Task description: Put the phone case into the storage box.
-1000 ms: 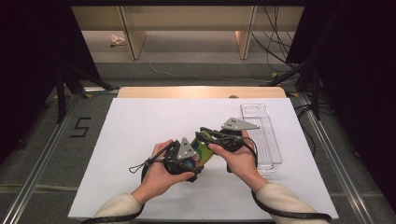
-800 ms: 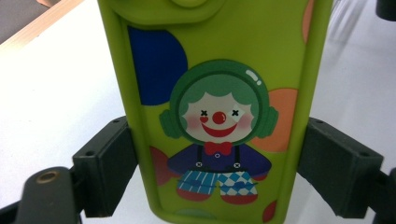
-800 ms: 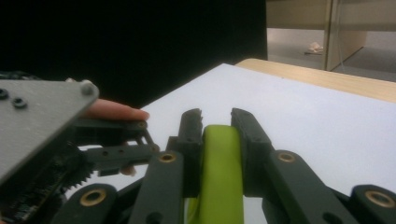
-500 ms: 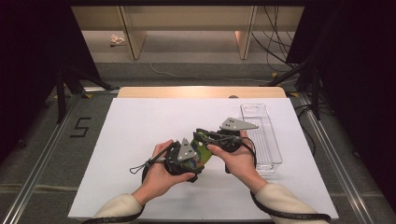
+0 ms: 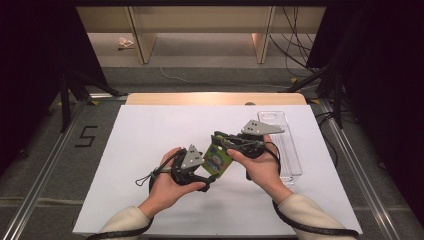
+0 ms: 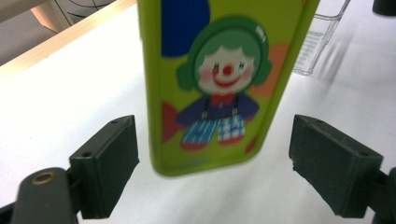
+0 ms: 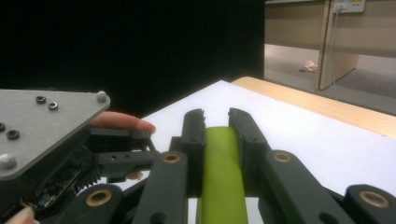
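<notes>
A lime-green phone case (image 5: 218,159) with a clown picture hangs just above the white table, between both hands. My right gripper (image 5: 218,142) comes in from the right and is shut on the case's upper edge. In the right gripper view its jaws (image 7: 216,116) pinch the green edge (image 7: 222,177). My left gripper (image 5: 212,173) faces it from the left and stands open. In the left gripper view the case (image 6: 210,79) hangs between the two pads (image 6: 109,163) with a gap on each side. The left gripper's grey plate (image 7: 46,116) is close beside the right one.
A clear plastic tray (image 5: 285,145) lies on the white table sheet (image 5: 150,130) just right of the right hand, also in the left gripper view as the tray (image 6: 322,37). A wooden edge (image 5: 215,98) runs along the far side, with dark floor around.
</notes>
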The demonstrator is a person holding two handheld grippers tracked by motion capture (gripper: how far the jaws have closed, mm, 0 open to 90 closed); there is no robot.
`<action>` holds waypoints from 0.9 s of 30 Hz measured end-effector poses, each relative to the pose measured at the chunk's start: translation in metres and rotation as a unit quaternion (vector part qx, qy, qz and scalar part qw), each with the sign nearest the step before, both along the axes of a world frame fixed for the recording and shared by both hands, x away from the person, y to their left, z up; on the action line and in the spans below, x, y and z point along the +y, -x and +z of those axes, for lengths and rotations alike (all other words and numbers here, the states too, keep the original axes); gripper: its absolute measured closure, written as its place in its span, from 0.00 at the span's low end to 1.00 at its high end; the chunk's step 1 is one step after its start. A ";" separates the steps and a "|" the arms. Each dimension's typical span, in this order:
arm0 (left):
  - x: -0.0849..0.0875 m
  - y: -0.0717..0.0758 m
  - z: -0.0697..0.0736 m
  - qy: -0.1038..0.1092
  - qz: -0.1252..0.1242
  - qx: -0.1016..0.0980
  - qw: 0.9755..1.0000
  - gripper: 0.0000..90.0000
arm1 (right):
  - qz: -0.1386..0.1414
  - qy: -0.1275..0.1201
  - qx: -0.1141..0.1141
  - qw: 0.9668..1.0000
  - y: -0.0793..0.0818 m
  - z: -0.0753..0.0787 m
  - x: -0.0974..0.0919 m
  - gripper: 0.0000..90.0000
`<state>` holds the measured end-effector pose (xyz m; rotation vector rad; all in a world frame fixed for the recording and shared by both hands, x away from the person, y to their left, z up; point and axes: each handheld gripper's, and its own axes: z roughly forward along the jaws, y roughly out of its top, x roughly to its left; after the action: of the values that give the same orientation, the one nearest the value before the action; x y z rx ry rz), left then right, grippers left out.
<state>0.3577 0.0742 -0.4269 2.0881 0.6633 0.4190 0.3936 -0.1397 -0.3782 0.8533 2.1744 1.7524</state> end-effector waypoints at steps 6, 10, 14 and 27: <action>0.006 -0.003 -0.001 0.008 0.005 0.006 1.000 0.18 | 0.028 0.037 -0.019 0.999 -0.003 0.009 -0.005 0.86; 0.007 -0.004 -0.003 0.010 0.003 0.010 1.000 0.19 | 0.064 0.077 -0.023 0.995 -0.004 0.013 -0.006 0.86; 0.007 -0.004 -0.004 0.006 0.001 0.011 1.000 0.20 | 0.081 0.110 -0.036 0.990 -0.005 0.015 -0.006 0.86; 0.007 -0.005 -0.005 0.002 0.004 0.010 1.000 0.21 | 0.106 0.148 -0.050 0.982 -0.005 0.017 -0.005 0.86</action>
<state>0.3628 0.0811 -0.4316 2.0889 0.6849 0.4021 0.3984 -0.1449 -0.3614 0.4687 2.4481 1.4626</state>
